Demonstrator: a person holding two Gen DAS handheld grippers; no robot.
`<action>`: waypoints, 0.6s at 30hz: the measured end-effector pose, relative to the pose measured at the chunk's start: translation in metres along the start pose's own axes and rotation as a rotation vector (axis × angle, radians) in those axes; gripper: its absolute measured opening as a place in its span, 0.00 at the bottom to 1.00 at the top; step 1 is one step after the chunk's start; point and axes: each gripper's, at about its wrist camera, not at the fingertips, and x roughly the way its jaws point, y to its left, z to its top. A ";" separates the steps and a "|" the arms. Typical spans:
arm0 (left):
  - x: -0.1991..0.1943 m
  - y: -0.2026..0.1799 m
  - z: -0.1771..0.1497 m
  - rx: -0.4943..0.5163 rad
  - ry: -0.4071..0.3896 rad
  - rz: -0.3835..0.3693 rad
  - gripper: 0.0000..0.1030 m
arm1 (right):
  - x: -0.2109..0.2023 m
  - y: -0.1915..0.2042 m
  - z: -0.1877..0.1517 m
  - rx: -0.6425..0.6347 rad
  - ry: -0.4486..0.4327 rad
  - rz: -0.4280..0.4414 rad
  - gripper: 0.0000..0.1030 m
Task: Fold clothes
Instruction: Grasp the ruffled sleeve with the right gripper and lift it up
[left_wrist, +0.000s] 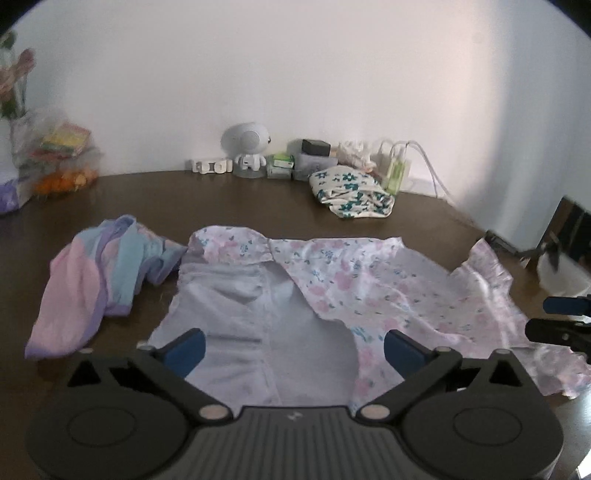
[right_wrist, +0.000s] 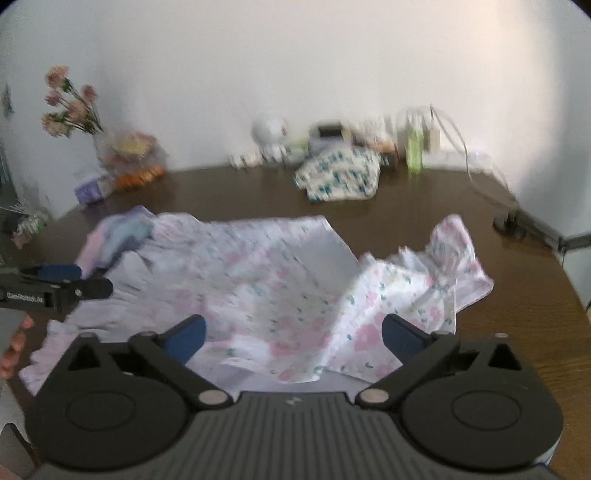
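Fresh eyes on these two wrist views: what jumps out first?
The pale floral-print garment spread mid-table, partly turned to show its plain lining, with both claws, left and right, wide open over its near edge and gripping nothing. Left of it lies a crumpled pink, blue and lilac garment; a bundled white cloth with teal flowers sits near the wall amid clutter.

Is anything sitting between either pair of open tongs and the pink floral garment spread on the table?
Nothing visible. The left tongs and right tongs both hang open directly over the floral garment.
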 end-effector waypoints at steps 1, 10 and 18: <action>-0.005 -0.001 -0.003 -0.006 -0.003 -0.007 1.00 | -0.008 0.004 -0.001 -0.011 -0.019 0.004 1.00; -0.033 -0.016 -0.035 0.036 -0.027 -0.028 1.00 | -0.039 0.030 -0.024 -0.059 -0.062 -0.001 1.00; -0.039 -0.019 -0.049 0.046 -0.017 -0.039 1.00 | -0.045 0.004 -0.050 0.070 -0.073 -0.039 1.00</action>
